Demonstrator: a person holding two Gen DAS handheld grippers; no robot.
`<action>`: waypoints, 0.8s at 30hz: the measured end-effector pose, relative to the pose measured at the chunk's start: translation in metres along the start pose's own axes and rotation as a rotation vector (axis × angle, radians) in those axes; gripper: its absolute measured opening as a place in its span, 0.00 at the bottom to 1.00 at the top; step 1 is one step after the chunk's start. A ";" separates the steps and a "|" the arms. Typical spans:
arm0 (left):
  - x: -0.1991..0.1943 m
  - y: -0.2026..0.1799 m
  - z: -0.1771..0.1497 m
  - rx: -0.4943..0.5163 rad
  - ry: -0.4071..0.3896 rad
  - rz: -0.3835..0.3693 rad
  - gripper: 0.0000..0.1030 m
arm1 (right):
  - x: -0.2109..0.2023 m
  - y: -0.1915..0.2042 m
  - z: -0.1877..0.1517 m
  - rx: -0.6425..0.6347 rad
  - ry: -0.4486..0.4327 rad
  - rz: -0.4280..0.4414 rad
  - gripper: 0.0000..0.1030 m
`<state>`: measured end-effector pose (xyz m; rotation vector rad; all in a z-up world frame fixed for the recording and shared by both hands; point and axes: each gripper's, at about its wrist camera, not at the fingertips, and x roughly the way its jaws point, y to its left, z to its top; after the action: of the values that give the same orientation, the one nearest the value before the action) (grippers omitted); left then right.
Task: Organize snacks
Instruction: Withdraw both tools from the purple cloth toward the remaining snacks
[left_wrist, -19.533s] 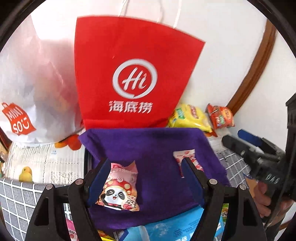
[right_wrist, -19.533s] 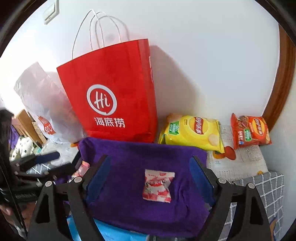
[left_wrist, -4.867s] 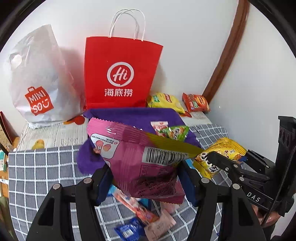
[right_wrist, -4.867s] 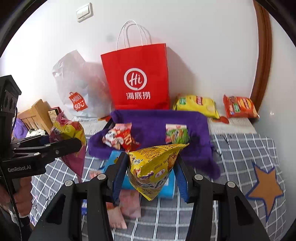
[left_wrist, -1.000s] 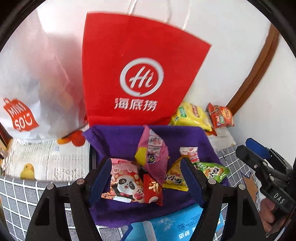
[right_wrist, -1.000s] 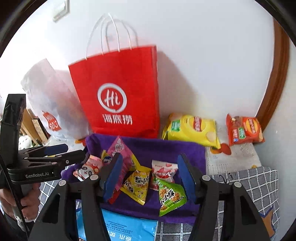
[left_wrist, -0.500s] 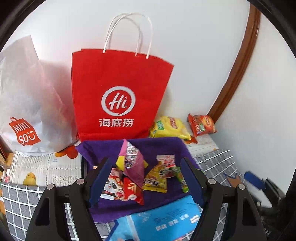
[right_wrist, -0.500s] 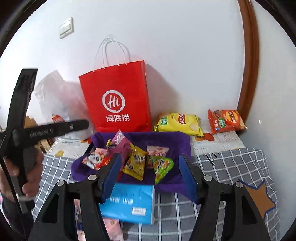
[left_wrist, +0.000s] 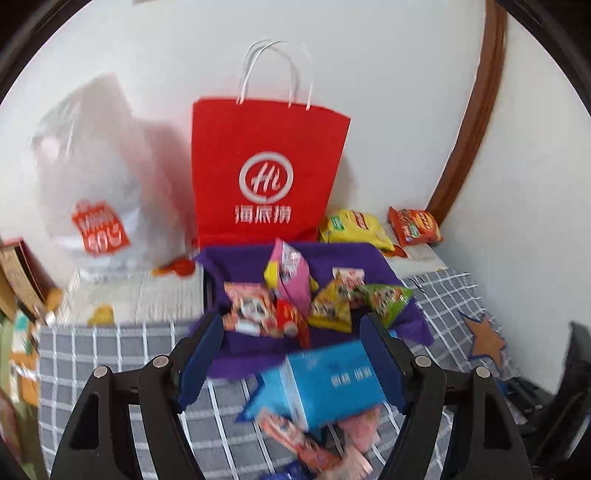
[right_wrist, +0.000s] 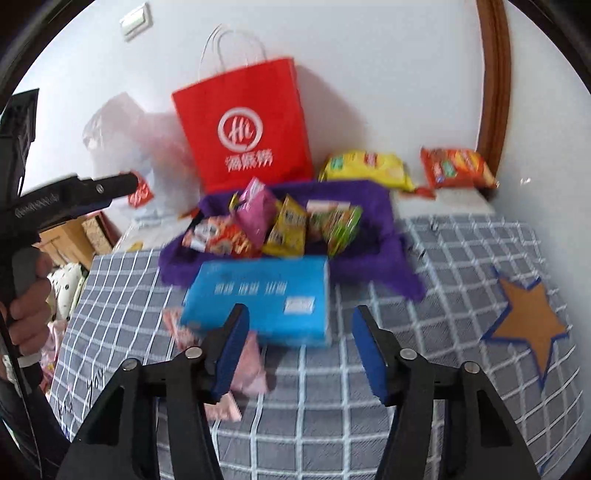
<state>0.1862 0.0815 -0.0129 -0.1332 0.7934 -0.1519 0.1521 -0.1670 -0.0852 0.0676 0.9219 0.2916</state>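
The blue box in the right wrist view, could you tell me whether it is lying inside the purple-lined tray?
No, the blue box lies on the checked cloth in front of the purple-lined tray, which holds only small snack packets.

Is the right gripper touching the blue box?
Apart. In the right wrist view the right gripper hangs open and empty, its jaws having just narrowed; the blue box lies beyond its fingertips on the checked cloth.
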 end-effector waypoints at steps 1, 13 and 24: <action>-0.001 0.003 -0.006 -0.012 0.008 -0.006 0.73 | 0.002 0.003 -0.005 -0.004 0.008 0.006 0.54; -0.003 0.041 -0.070 -0.122 0.086 -0.034 0.73 | 0.035 0.030 -0.037 -0.058 0.090 0.019 0.50; 0.012 0.058 -0.092 -0.131 0.152 -0.029 0.73 | 0.077 0.042 -0.044 -0.040 0.146 0.059 0.50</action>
<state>0.1333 0.1308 -0.0955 -0.2595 0.9534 -0.1382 0.1522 -0.1085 -0.1637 0.0371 1.0600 0.3737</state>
